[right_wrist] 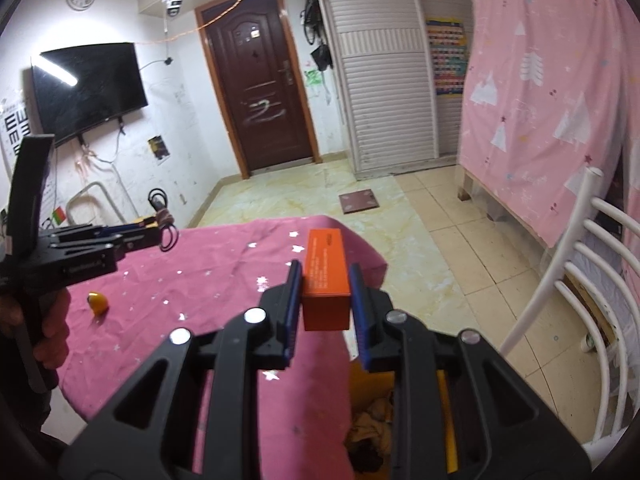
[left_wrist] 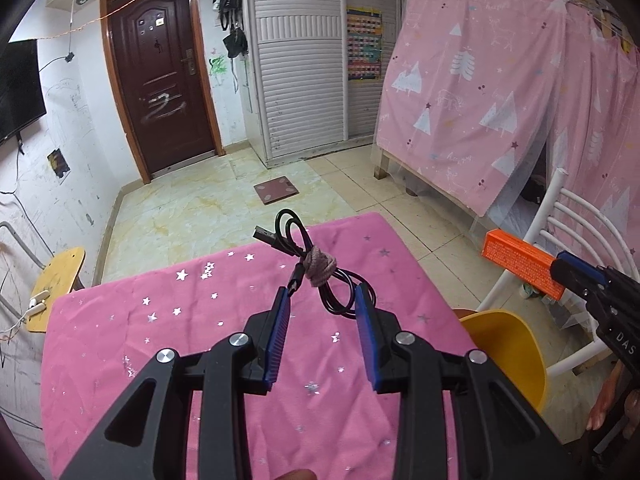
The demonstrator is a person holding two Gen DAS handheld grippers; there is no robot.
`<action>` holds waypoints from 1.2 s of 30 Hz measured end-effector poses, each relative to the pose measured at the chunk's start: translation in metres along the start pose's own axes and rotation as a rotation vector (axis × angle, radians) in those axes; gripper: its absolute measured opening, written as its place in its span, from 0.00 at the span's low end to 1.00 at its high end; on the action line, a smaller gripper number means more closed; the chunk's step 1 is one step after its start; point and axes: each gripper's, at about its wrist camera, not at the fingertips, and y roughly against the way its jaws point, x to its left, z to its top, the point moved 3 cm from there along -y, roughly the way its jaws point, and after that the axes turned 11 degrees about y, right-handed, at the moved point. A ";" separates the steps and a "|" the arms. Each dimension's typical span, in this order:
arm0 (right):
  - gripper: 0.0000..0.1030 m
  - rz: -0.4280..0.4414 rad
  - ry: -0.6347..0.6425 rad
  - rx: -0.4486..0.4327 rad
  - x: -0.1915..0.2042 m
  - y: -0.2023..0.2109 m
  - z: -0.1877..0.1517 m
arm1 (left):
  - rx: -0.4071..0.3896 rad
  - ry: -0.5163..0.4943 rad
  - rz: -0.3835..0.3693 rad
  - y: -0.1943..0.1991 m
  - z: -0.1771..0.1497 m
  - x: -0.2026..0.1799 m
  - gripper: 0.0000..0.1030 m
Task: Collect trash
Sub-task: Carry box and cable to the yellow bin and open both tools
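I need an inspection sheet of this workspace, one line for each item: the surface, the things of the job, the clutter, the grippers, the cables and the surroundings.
Surface: table under a pink star-print cloth, wrinkled.
Job's things: orange box; black cable bundle tied with a pinkish band; yellow bin beside the table, already holding some trash.
Clutter: small yellow object lying on the cloth.
Grippers: left gripper holds the cable bundle above the table; right gripper is shut on the orange box, above the table edge.
Cables: besides the bundle, loose wires on the wall below the TV.
Surroundings: brown door, white chair, pink curtain, floor scale.
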 end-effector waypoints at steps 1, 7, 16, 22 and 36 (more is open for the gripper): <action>0.22 -0.006 -0.008 -0.001 -0.004 0.002 -0.003 | 0.000 -0.006 -0.004 0.000 -0.001 -0.004 0.25; 0.22 -0.042 -0.040 -0.004 -0.023 0.014 -0.017 | 0.007 -0.039 -0.021 -0.004 -0.006 -0.033 0.25; 0.22 -0.097 -0.082 0.039 -0.054 0.021 -0.044 | 0.028 -0.079 -0.051 -0.012 -0.013 -0.071 0.25; 0.22 -0.122 -0.102 0.093 -0.068 0.015 -0.067 | 0.051 -0.101 -0.078 -0.020 -0.019 -0.094 0.25; 0.22 -0.115 -0.139 0.179 -0.084 -0.008 -0.100 | 0.104 -0.123 -0.120 -0.035 -0.036 -0.132 0.25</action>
